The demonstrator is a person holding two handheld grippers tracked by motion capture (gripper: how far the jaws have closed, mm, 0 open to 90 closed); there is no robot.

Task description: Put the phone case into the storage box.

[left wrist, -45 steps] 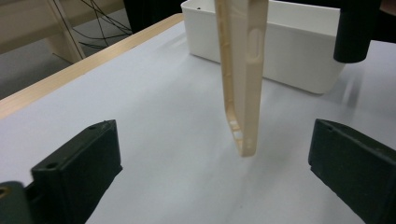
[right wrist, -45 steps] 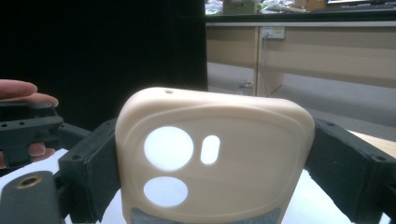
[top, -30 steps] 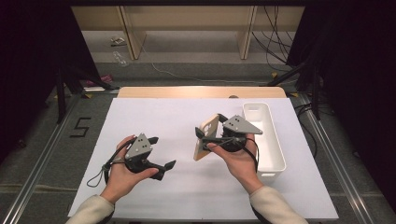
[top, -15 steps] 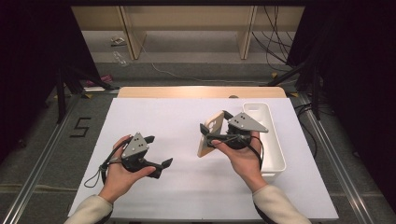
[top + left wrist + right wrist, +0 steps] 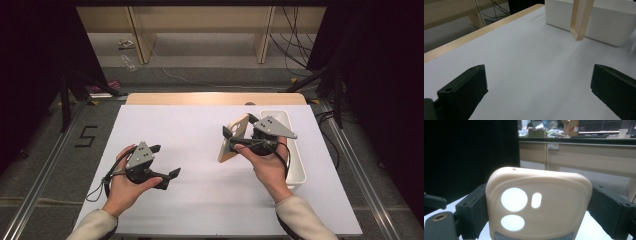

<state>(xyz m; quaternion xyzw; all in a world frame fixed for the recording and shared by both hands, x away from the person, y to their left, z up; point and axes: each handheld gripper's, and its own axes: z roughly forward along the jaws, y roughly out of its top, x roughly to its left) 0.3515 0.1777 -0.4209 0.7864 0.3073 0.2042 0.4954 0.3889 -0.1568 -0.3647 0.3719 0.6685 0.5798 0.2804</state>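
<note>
Right tongs (image 5: 232,140) clamp the beige phone case (image 5: 234,137) between their jaws.

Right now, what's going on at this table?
A person sits at a white table with a two-jaw gripper in each hand. The right gripper has its jaws clamped on the sides of a beige phone case, lifted clear of the table beside a white bin. The left gripper holds nothing, jaws wide open, low over the tabletop.
</note>
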